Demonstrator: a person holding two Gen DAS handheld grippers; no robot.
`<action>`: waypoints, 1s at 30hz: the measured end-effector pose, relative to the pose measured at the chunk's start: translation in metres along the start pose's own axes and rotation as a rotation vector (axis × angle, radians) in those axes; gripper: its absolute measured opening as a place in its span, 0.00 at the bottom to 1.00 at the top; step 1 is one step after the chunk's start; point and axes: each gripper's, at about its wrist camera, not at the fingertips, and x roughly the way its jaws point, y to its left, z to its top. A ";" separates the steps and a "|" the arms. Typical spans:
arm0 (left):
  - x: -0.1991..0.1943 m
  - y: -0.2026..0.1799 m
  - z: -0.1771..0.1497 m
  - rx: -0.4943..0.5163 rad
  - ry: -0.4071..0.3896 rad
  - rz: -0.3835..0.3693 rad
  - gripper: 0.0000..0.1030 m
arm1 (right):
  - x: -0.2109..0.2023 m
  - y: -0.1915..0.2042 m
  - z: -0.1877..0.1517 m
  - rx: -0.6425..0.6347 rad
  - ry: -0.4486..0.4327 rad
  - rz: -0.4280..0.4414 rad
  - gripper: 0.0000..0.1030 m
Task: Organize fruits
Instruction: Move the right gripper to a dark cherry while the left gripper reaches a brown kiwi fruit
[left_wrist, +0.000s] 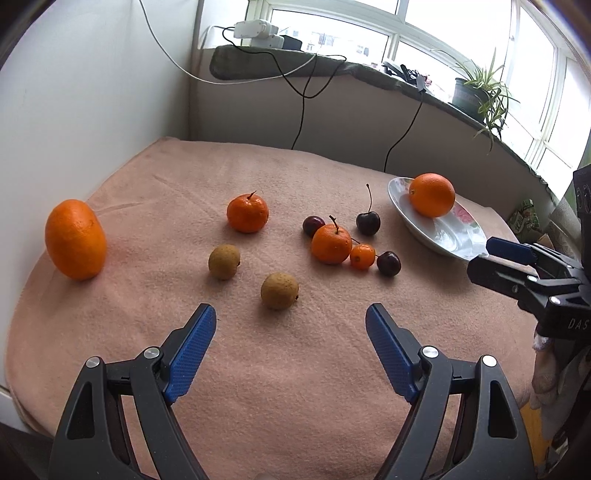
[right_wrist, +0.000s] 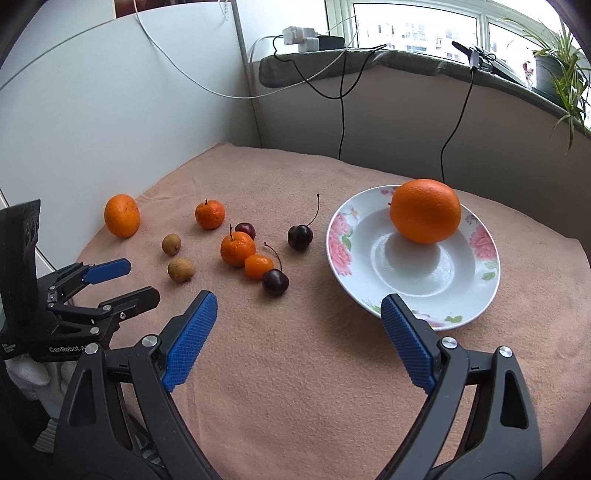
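A floral white plate (right_wrist: 476, 280) (left_wrist: 436, 232) holds one large orange (right_wrist: 425, 211) (left_wrist: 431, 195). On the pink cloth lie another large orange (left_wrist: 75, 239) (right_wrist: 122, 215) at far left, two tangerines (left_wrist: 247, 213) (left_wrist: 331, 243), a kumquat (left_wrist: 362, 256), three dark cherries (left_wrist: 368, 222) (left_wrist: 388, 263) (left_wrist: 313, 225) and two brown longans (left_wrist: 279, 290) (left_wrist: 224, 261). My left gripper (left_wrist: 291, 317) is open and empty, just short of the nearer longan. My right gripper (right_wrist: 299, 310) is open and empty, by the plate's near rim.
The pink cloth (left_wrist: 258, 369) covers the table, with a white wall on the left. A windowsill behind carries cables, a power strip (left_wrist: 258, 31) and a potted plant (left_wrist: 476, 92). The right gripper also shows in the left wrist view (left_wrist: 480, 258).
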 end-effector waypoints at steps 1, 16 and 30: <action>0.001 0.002 0.000 -0.006 0.000 -0.002 0.81 | 0.002 0.002 0.000 -0.002 0.007 -0.001 0.90; 0.018 0.020 -0.002 -0.044 0.015 -0.054 0.45 | 0.042 0.014 0.004 0.015 0.081 0.044 0.54; 0.037 0.015 0.007 -0.021 0.039 -0.054 0.41 | 0.071 0.009 0.010 0.010 0.112 0.029 0.50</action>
